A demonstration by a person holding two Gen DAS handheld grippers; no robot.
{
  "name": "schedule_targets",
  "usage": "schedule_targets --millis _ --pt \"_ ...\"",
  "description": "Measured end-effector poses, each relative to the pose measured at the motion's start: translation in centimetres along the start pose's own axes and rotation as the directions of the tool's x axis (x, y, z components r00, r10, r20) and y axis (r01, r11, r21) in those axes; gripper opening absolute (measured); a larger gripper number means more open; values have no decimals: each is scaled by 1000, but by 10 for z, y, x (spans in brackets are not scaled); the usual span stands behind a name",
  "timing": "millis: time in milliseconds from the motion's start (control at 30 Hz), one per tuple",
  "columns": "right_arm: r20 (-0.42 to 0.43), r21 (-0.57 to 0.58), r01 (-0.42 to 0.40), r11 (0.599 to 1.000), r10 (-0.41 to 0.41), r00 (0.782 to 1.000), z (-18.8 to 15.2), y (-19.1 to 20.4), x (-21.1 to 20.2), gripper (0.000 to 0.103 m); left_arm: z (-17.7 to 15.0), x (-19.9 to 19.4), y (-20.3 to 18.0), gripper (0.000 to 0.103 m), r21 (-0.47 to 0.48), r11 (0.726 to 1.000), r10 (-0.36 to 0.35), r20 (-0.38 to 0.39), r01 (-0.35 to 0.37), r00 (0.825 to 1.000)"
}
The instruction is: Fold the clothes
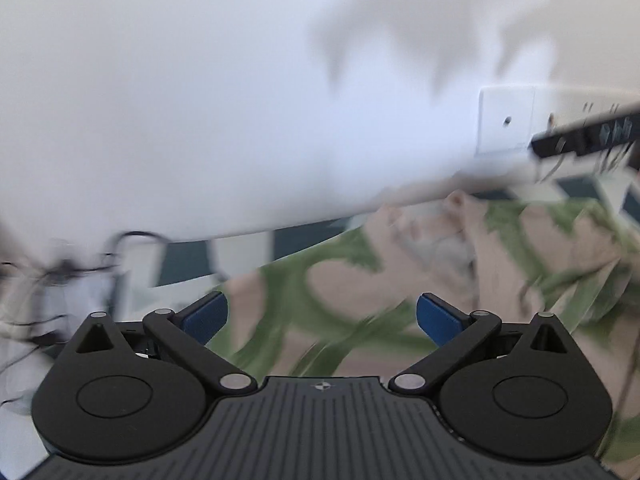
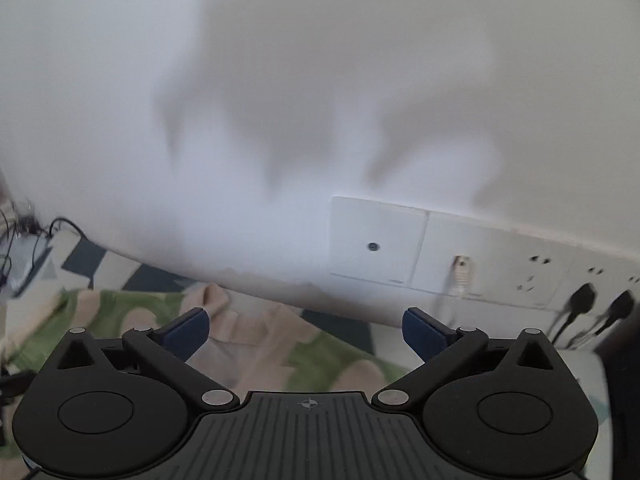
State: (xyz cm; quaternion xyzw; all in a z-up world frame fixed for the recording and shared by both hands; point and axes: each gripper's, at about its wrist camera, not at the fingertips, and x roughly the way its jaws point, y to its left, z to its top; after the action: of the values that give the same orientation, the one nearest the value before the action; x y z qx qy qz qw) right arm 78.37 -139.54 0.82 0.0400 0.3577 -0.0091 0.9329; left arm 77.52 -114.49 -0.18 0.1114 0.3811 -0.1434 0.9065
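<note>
A beige garment with a green leaf print point(image 1: 400, 280) lies crumpled on a checked dark-teal and white cloth point(image 1: 188, 264). My left gripper point(image 1: 322, 316) hovers over it, open, blue pads wide apart with nothing between them. The view is motion-blurred. In the right wrist view the same garment point(image 2: 256, 340) lies low and to the left, its beige collar area near the wall. My right gripper point(image 2: 306, 332) is open too, above the garment's edge, holding nothing.
A white wall point(image 2: 280, 100) rises straight ahead. White wall plates and sockets point(image 2: 440, 260) sit low on it, with two black plugs point(image 2: 580, 300) at the right. Cables and a grey device point(image 2: 28, 256) lie at the far left. A black object point(image 1: 588, 132) crosses the left view's right edge.
</note>
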Motion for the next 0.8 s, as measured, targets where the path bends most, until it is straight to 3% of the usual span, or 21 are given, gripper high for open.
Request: schedule_targets --millis 100,167,233,367,467,533,733,800 --pt "-26 5 48 999 -48 998 0 8 27 102 7 36 24 103 -46 992 -116 -6 116 993" --pt "-32 -4 95 996 -95 995 -10 10 47 102 5 62 36 103 -41 993 -110 6 110 994" --pt "-52 83 137 987 -133 990 -22 1 66 101 -2 86 45 103 -23 998 -64 49 65 997" --pt "-63 343 184 921 -172 983 -63 -34 85 88 -8 131 64 103 104 989 -114 52 108 992" --pt "-72 432 250 867 -243 967 -88 -54 85 84 -4 152 73 103 187 975 -133 44 123 990" --pt "-68 437 288 852 -288 955 -97 -59 82 83 2 161 77 103 230 964 -150 43 136 988" --pt "-70 404 297 865 -294 953 -83 -49 96 79 15 184 71 103 330 920 -222 -7 212 975" --pt "-79 346 303 888 -294 953 -74 -43 106 86 14 187 64 102 372 896 -251 -32 244 968"
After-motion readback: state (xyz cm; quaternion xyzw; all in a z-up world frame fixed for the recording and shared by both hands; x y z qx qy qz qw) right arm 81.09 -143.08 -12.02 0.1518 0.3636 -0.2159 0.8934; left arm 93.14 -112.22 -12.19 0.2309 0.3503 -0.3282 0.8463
